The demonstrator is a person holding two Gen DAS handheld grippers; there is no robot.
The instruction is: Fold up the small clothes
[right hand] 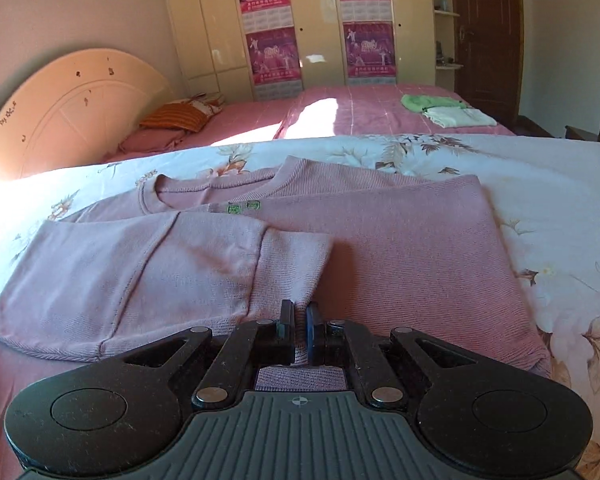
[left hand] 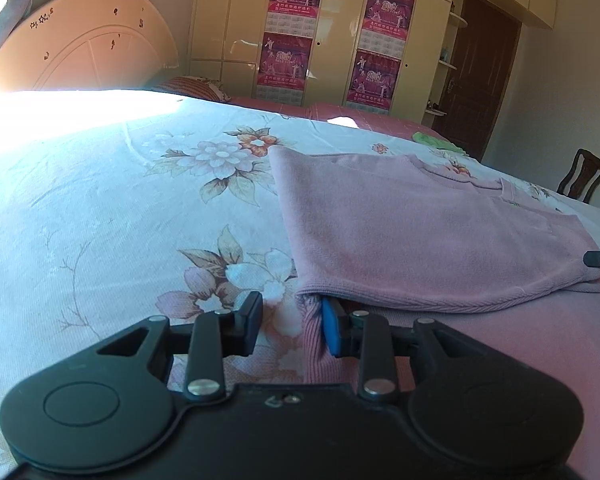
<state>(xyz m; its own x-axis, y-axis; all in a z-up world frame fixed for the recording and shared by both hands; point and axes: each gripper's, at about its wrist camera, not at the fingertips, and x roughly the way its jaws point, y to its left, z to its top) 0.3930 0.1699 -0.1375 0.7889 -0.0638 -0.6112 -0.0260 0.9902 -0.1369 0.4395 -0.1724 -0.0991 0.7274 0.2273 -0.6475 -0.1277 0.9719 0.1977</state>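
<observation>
Pink ribbed knit sweater (right hand: 380, 248) on floral sheet (left hand: 100, 208), right claw (right hand: 299, 320) pinching cuff, left claw (left hand: 290, 320) parted.

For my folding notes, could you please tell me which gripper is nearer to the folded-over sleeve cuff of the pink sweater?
Right. The right gripper has its jaws pinched on the sleeve cuff. The left gripper sits at the pink sweater's opposite side edge, jaws apart.
</observation>
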